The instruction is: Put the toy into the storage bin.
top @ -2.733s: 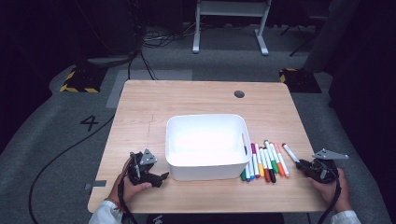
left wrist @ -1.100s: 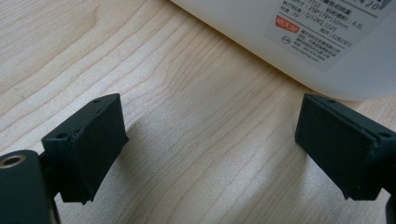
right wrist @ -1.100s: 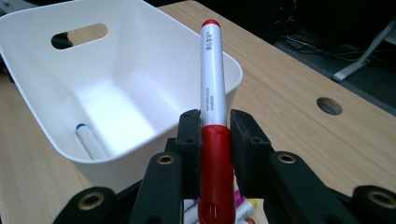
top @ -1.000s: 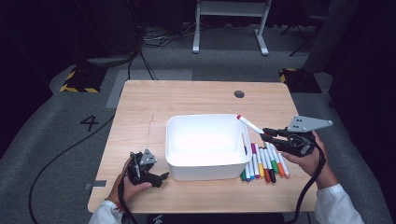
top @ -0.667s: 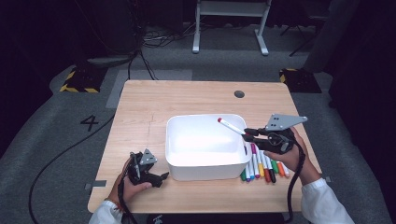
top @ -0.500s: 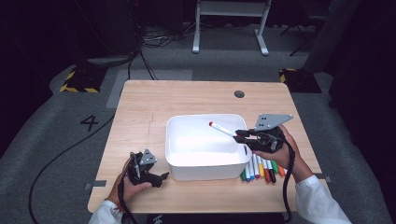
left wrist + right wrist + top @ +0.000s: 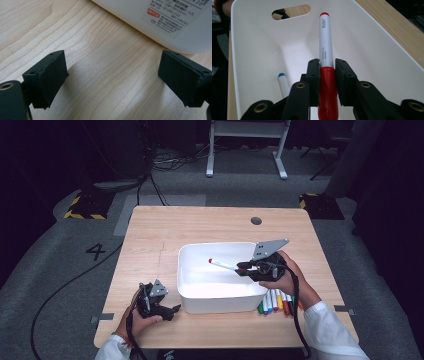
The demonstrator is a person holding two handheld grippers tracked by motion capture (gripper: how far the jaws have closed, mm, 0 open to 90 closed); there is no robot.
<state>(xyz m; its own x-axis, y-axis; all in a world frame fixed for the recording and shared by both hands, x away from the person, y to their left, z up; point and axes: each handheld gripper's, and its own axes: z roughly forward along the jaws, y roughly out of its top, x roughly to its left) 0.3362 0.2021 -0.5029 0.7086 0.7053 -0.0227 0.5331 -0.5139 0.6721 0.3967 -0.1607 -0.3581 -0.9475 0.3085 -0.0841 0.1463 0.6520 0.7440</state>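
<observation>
A white plastic bin [image 7: 186,285] stands in the middle of the wooden table. My right gripper [image 7: 243,268] hangs over its right side, shut on a red marker [image 7: 223,265] that points left across the bin. From the right gripper view, the red marker [image 7: 325,57] sits clamped between the black pads [image 7: 313,75] over the bin's floor. A blue-tipped marker [image 7: 283,83] lies inside the bin [image 7: 377,50]. My left gripper [image 7: 172,310] rests open on the table by the bin's front left corner. In its own view the left gripper [image 7: 113,80] has its jaws wide apart over bare wood.
Several coloured markers [image 7: 274,301] lie in a row on the table right of the bin, under my right hand. A round hole [image 7: 256,220] sits near the table's far edge. The bin's labelled wall [image 7: 172,15] is just ahead of the left jaws.
My right gripper has lifted the red marker from the row at the right and carried it left, over the bin. The left gripper has stayed still.
</observation>
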